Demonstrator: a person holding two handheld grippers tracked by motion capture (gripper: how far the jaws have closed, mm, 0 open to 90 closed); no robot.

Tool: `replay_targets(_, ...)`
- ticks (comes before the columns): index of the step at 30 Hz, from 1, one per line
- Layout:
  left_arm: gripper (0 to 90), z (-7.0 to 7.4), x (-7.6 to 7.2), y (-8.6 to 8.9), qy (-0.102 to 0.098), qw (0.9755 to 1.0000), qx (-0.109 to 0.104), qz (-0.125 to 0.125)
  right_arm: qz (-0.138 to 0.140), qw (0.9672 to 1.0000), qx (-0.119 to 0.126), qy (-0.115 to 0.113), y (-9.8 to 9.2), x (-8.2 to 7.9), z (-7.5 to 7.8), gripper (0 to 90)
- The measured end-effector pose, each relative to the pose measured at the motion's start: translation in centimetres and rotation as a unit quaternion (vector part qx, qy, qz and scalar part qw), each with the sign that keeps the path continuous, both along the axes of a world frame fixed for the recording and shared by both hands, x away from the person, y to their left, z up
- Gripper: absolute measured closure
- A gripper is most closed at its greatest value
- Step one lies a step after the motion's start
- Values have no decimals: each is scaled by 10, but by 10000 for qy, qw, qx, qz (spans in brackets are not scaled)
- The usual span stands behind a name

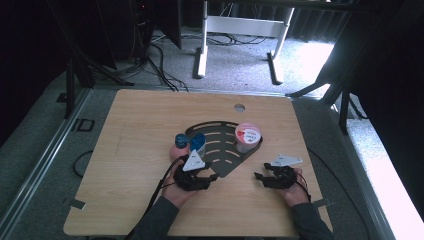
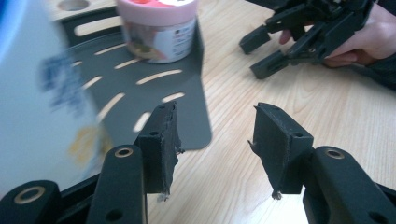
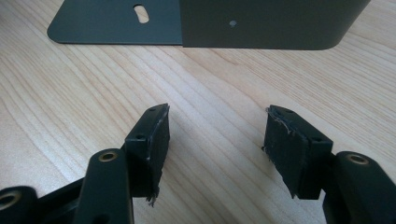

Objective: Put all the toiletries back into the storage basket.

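A dark slotted tray (image 1: 220, 152) lies mid-table. A pink-lidded cup (image 1: 247, 136) stands on its right part, and two blue-topped cups (image 1: 198, 142) stand close together at its left edge. My left gripper (image 1: 207, 172) sits at the tray's near left, jaws open with nothing between them. In the left gripper view the gripper (image 2: 215, 140) hangs over bare wood beside the tray (image 2: 187, 116). A blurred white and blue cup (image 2: 42, 93) is just outside the left jaw, and the pink-lidded cup (image 2: 159, 28) is ahead. My right gripper (image 1: 262, 171) (image 3: 215, 140) is open over wood, short of the tray's corner (image 3: 107, 23).
The wooden table (image 1: 125, 150) has a round hole (image 1: 239, 107) near its far edge. Beyond it stand a white desk frame (image 1: 240, 25) and floor cables (image 1: 160, 65). Bare wood spreads left of the tray. The right gripper (image 2: 299, 42) shows ahead right in the left gripper view.
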State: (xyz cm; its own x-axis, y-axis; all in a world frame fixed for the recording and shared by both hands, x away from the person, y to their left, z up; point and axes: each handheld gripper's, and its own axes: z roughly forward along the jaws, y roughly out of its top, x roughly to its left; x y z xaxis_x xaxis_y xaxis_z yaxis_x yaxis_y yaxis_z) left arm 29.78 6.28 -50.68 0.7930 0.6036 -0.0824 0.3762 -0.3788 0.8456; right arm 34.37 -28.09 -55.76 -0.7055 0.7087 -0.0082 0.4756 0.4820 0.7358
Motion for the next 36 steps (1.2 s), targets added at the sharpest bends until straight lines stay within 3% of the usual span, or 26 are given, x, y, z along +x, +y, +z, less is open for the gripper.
replay_targets(7, 514, 5, -4, 23, -7, 9994, -4, 333, 9, 10000, 46, -29, -2, 0, -1, 383)
replay_targets(24, 517, 13, -7, 65, -53, 9965, -32, 838, 36, 10000, 47, -21, -2, 0, -1, 375)
replay_targets(29, 514, 13, -7, 74, -60, 9948, -21, 1017, 37, 10000, 47, -21, -2, 0, -1, 375)
replay_targets(36, 478, 22, 0, 84, -160, 9901, -91, 1391, 43, 10000, 51, -19, -2, 1, -1, 372)
